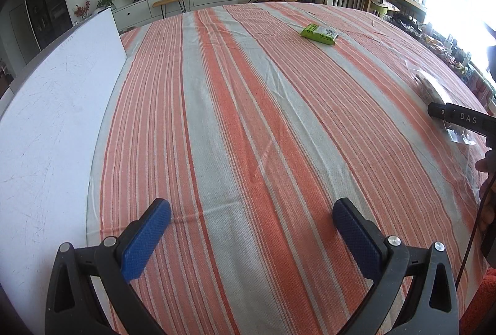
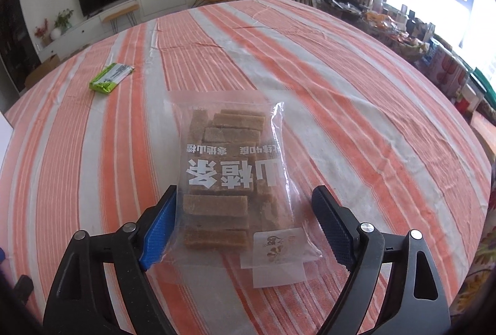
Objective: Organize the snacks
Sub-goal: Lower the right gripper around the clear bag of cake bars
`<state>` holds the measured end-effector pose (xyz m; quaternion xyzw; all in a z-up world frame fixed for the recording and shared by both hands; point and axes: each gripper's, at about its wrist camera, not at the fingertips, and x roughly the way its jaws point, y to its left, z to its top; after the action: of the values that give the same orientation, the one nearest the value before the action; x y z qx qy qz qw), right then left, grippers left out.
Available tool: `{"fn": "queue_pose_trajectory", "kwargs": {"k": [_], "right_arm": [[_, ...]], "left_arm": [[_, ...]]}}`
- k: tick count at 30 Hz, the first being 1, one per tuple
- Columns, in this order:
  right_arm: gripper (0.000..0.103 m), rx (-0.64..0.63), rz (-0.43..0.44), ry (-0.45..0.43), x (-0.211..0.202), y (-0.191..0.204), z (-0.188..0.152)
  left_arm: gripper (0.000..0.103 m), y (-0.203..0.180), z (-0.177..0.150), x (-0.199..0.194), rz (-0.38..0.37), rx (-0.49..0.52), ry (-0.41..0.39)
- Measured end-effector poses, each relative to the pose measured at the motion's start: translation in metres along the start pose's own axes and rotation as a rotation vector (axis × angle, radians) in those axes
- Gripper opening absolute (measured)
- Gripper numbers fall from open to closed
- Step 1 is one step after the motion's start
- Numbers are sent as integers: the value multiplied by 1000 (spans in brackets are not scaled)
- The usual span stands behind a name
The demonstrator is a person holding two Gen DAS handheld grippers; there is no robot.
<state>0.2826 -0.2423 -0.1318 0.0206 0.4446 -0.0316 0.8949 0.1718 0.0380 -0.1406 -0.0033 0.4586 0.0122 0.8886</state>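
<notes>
Step in hand, as judged: the grasp approach on the first snack. The right gripper [image 2: 245,204] straddles the near end of the clear bag [image 2: 231,177] of brown bars, which lies flat on the striped cloth [image 2: 356,118] toward the table's right edge. Its jaws are spread wide; the left pad looks to touch the bag's edge, the right pad stands clear. Nothing is held. Next move calls for closing squarely on the bag, whose slick film may slip. The left gripper [image 1: 251,211] hovers over bare cloth near the table's near edge, jaws wide, empty. The green packet [image 1: 318,33] lies toward the far edge. A white board [image 1: 55,105] lines the left edge.
</notes>
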Motion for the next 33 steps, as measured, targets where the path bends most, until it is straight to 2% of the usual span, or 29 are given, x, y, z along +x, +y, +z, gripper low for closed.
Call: {"fn": "queue_pose_trajectory", "kwargs": {"k": [33], "right_arm": [[88,0,0,1,0,0,1]], "left_arm": [[103,-1,0,0,1,0,0]]}}
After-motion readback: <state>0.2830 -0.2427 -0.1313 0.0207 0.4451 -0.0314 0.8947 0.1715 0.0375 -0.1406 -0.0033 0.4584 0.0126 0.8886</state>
